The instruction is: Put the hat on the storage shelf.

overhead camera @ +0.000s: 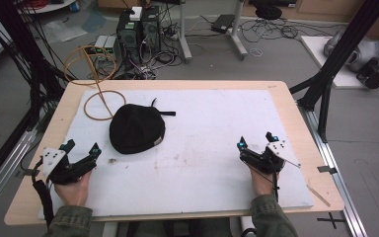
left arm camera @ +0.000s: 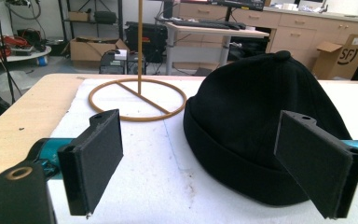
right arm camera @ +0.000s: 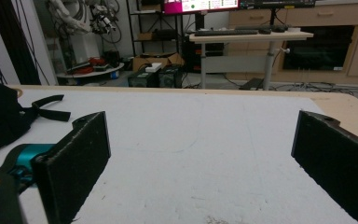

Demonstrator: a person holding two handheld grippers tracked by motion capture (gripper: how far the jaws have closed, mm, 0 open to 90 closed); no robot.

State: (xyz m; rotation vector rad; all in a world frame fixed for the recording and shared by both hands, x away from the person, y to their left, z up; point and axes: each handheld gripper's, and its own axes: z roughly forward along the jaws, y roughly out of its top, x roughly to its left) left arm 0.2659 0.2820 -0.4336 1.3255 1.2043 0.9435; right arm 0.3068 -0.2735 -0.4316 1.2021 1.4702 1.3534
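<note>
A black fabric cap (overhead camera: 136,128) with a small button on its crown lies dome-up on the white foam sheet (overhead camera: 202,148) that covers the light wooden table (overhead camera: 286,98), in the left half of the sheet. Its thin black strap (overhead camera: 164,111) trails out toward the far right of the cap; in the right gripper view the strap (right arm camera: 49,108) lies flat on the sheet. Nothing lies in or on the cap — its open side is down against the sheet. From above its outline is close to round, so no long axis can be told.

Just beyond the cap's far-left side stands a tan wire stand (overhead camera: 101,101): a ring flat on the sheet, crossed by a bar, with an upright rod rising from it to a second ring above.

The left gripper (overhead camera: 82,150) rests near the sheet's front-left corner, held in a hand (overhead camera: 73,190), its jaws spread wide and empty, aimed at the cap, which sits just ahead of them and apart. In the left gripper view the cap (left arm camera: 256,121) fills the space before the right-hand jaw.

The right gripper (overhead camera: 255,140) sits well apart on the right side of the sheet — jaws likewise wide, nothing between them, bare white foam ahead.
</note>
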